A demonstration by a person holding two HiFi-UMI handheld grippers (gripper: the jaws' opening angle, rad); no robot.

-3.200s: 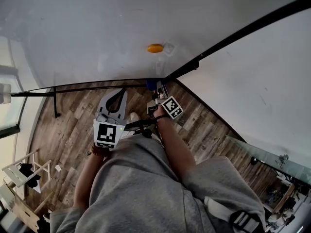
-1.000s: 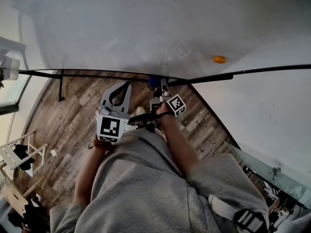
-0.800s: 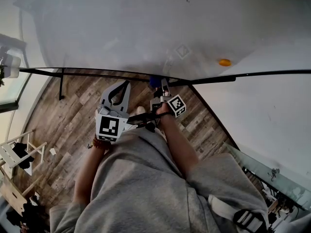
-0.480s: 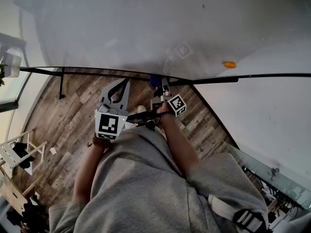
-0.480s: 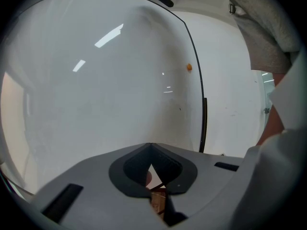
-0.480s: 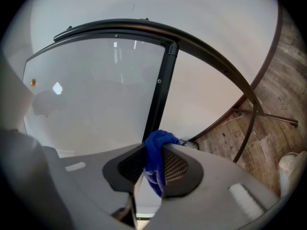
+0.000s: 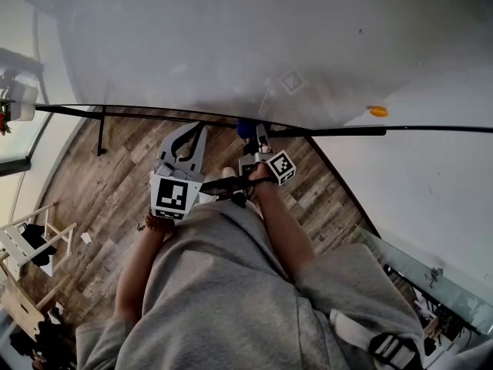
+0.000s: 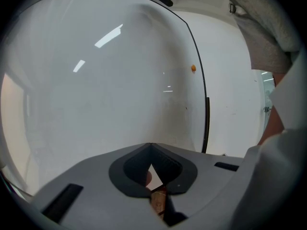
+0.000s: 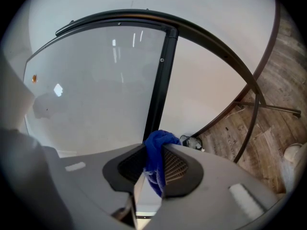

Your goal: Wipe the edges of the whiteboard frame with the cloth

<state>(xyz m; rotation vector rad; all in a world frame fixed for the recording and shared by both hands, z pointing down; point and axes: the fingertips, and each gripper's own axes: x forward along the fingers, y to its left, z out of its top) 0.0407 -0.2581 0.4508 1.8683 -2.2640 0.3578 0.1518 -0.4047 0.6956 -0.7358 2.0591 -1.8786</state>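
The blue cloth [image 9: 156, 147] looks soft, light and limp. It folds where it is pinched and a loose tail droops below the grip, so it should drape over the narrow black frame [image 9: 159, 80] rather than scrape it, probably dragging a little on the bar. The present hold seems the right one: a bunched fold in the grip, with a wad standing proud of the tips to meet the edge. The right gripper [image 7: 256, 135] has its jaws pinching that cloth, which sits at the frame of the whiteboard [image 7: 231, 45] where two bars meet; whether it touches, I cannot tell. The left gripper [image 8: 150, 146] has its jaws pressed together on nothing and points at the board's face. There are one cloth, one whiteboard, two grippers and one small orange magnet [image 7: 377, 111].
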